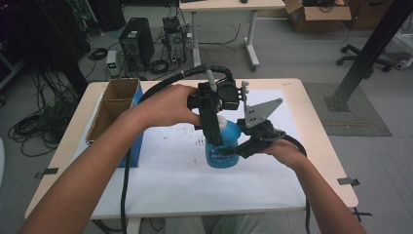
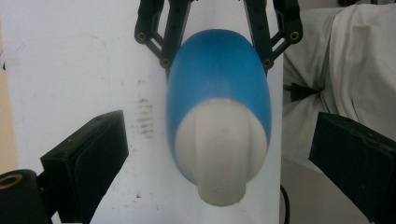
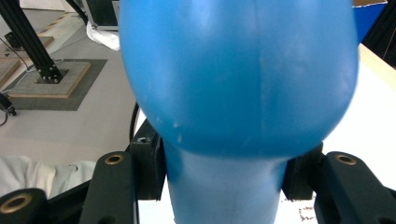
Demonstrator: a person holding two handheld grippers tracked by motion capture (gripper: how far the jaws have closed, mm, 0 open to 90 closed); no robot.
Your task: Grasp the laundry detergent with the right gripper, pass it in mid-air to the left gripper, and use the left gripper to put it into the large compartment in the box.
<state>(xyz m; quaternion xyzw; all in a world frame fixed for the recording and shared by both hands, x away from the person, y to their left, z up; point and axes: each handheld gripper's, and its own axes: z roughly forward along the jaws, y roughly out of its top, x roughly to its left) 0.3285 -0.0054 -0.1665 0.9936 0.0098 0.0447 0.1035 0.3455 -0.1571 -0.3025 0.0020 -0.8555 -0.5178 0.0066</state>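
Bottle cap at risk of a missed grip

Bottle, blue with a white cap, stands over the white sheet in the middle of the worktop. The right gripper comes in from the side, its fingers clamped on the narrower lower body. The left gripper hangs above it, pointing down, its fingers spread wide on either side of the cap and touching nothing.

Work in hand looks like taking hold of the cap, probably to twist it off. The main danger is an off-centre close: the cap sits nearer one finger than the other in the left gripper view, so one pad could strike first and push the bottle sideways against the single grip holding it. A smooth, rounded body could then turn or slide in the right fingers. If the cap comes loose while the bottle tilts, any contents could spill onto the sheet. The cardboard box stands well apart and is no hazard.
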